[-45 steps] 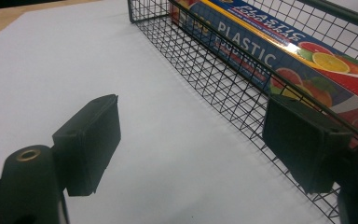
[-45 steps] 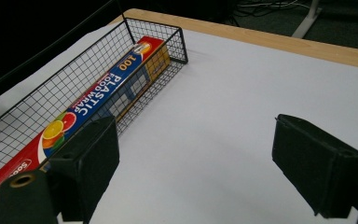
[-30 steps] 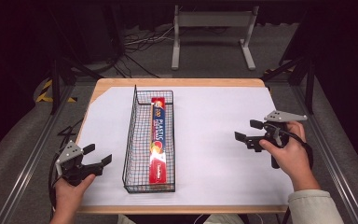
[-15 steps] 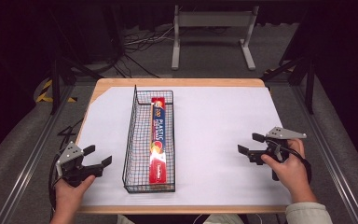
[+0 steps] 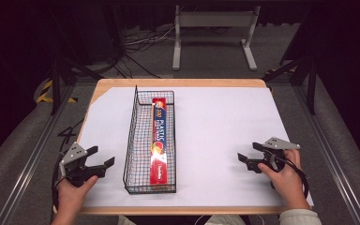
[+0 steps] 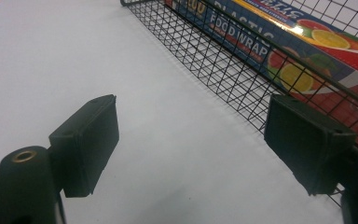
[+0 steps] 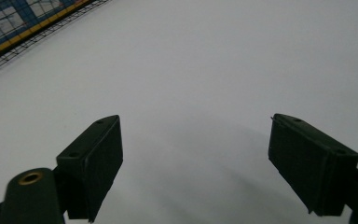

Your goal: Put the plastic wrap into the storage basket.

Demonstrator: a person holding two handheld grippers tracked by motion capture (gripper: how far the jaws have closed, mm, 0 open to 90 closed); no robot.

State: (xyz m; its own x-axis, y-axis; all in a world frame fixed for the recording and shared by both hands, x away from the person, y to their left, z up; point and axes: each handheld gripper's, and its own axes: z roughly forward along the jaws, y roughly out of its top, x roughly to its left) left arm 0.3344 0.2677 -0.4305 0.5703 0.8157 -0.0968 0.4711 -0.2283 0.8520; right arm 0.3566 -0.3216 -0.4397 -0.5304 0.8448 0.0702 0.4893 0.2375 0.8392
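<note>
A long red and blue box of plastic food wrap lies lengthwise inside a black wire basket left of the table's middle. My left gripper rests at the front left, just left of the basket, open with nothing between its jaws. In the left gripper view the basket and the food wrap box lie close ahead on the right of my left gripper. My right gripper sits low at the front right, open and empty, far from the basket. The right gripper view has my right gripper over bare white surface.
The white sheet covers a wooden table. A basket corner appears at the upper left of the right gripper view. Beyond the table stand a metal frame, floor cables and dark stands.
My right gripper has moved back toward the table's front edge and lowered. The left gripper has barely moved. The basket and box stay put.
</note>
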